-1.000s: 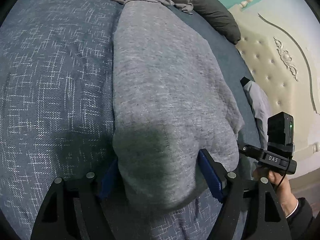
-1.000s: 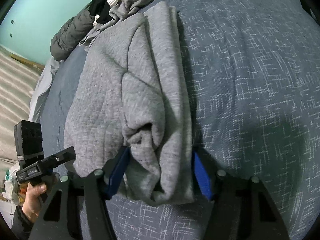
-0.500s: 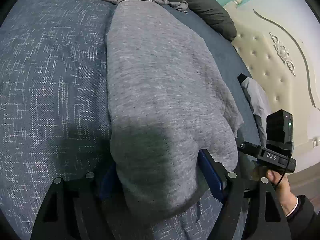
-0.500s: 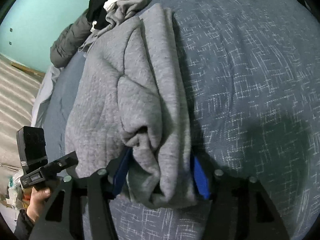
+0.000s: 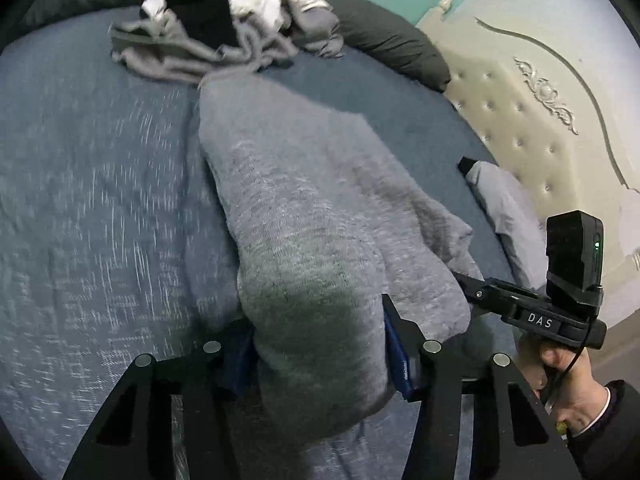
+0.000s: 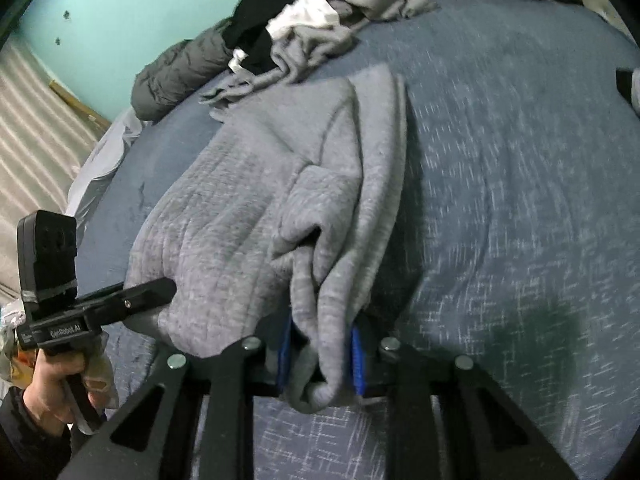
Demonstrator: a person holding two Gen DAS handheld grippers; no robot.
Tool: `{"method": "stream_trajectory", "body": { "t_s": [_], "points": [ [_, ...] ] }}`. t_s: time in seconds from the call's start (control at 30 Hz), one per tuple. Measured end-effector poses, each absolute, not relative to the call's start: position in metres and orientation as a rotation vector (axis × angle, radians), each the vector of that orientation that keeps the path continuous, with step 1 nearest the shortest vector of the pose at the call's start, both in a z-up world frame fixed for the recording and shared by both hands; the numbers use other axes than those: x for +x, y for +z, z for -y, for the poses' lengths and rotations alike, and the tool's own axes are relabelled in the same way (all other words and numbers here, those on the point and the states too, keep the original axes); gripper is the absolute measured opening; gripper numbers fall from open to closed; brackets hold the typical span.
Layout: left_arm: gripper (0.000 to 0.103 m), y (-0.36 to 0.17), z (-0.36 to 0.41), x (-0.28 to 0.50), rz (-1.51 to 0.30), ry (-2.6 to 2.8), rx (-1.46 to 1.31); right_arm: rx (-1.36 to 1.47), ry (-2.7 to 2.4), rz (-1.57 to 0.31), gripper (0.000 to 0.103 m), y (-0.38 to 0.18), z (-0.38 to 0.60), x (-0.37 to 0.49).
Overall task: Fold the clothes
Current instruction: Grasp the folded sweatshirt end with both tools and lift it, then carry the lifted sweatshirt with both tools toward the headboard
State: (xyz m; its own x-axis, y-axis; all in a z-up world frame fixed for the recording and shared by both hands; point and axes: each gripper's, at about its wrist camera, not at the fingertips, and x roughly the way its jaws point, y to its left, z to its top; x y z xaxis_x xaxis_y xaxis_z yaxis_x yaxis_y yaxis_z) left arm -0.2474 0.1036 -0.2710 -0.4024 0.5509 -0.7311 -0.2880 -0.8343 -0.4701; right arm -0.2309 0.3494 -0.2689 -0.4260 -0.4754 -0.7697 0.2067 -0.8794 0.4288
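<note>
The blue bedspread [image 5: 100,200] is seen from higher than a second ago, so the heap of clothes [image 5: 224,32] near its far edge has come fully into view. The near end of the gray sweatshirt [image 5: 304,216], flat before, has been raised off the cover. The left gripper [image 5: 320,344] is closing on a thick fold; the right gripper [image 6: 320,346] is closing narrowly on a bunched edge.

A sweatshirt [image 5: 304,208] lies lengthwise on the bed [image 5: 92,200], its near end between both sets of tongs. Behind it sits a heap of clothes [image 5: 224,28], a dark jacket [image 5: 384,44] beyond. The headboard [image 5: 532,120] stands to the right.
</note>
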Motion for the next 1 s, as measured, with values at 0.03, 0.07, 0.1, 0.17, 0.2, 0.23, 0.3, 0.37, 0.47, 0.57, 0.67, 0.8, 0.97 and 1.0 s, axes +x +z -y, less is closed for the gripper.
{"method": "stream_trajectory", "body": {
  "t_s": [0.03,0.07,0.1,0.17,0.2,0.23,0.3,0.37,0.47,0.57,0.67,0.8,0.97,1.0],
  "points": [
    [0.057,-0.264,-0.106,-0.248,0.36,2.251,-1.301,1.366,-2.328,0.376,0.022,-0.264,-0.351,-0.23],
    [0.057,-0.256,-0.109,-0.248,0.351,2.255,-1.286,1.353,-2.332,0.376,0.022,-0.258,-0.355,-0.226],
    [0.056,-0.248,-0.113,-0.246,0.337,2.261,-1.271,1.34,-2.336,0.377,0.022,-0.252,-0.358,-0.223],
    [0.056,-0.233,-0.117,-0.239,0.311,2.27,-1.243,1.312,-2.345,0.367,0.022,-0.24,-0.362,-0.221],
    [0.056,-0.226,-0.115,-0.234,0.301,2.273,-1.229,1.297,-2.351,0.361,0.022,-0.234,-0.364,-0.22],
    [0.056,-0.22,-0.113,-0.229,0.291,2.275,-1.215,1.283,-2.356,0.355,0.021,-0.227,-0.365,-0.218],
    [0.056,-0.206,-0.116,-0.227,0.285,2.277,-1.191,1.251,-2.369,0.348,0.021,-0.214,-0.37,-0.216],
    [0.056,-0.192,-0.123,-0.227,0.279,2.278,-1.167,1.219,-2.382,0.343,0.021,-0.2,-0.376,-0.213],
    [0.056,-0.17,-0.137,-0.229,0.263,2.28,-1.133,1.17,-2.405,0.335,0.021,-0.179,-0.383,-0.213],
    [0.056,-0.149,-0.151,-0.229,0.247,2.283,-1.099,1.126,-2.426,0.325,0.021,-0.158,-0.391,-0.211],
    [0.056,-0.129,-0.167,-0.226,0.225,2.282,-1.069,1.092,-2.447,0.314,0.021,-0.138,-0.403,-0.206],
    [0.056,-0.105,-0.19,-0.223,0.198,2.279,-1.026,1.05,-2.478,0.306,0.021,-0.114,-0.422,-0.198],
    [0.056,-0.083,-0.225,-0.222,0.188,2.262,-0.989,0.999,-2.525,0.305,0.021,-0.087,-0.453,-0.187],
    [0.056,-0.08,-0.234,-0.222,0.186,2.257,-0.983,0.991,-2.535,0.303,0.021,-0.082,-0.46,-0.186]
  ]
}}
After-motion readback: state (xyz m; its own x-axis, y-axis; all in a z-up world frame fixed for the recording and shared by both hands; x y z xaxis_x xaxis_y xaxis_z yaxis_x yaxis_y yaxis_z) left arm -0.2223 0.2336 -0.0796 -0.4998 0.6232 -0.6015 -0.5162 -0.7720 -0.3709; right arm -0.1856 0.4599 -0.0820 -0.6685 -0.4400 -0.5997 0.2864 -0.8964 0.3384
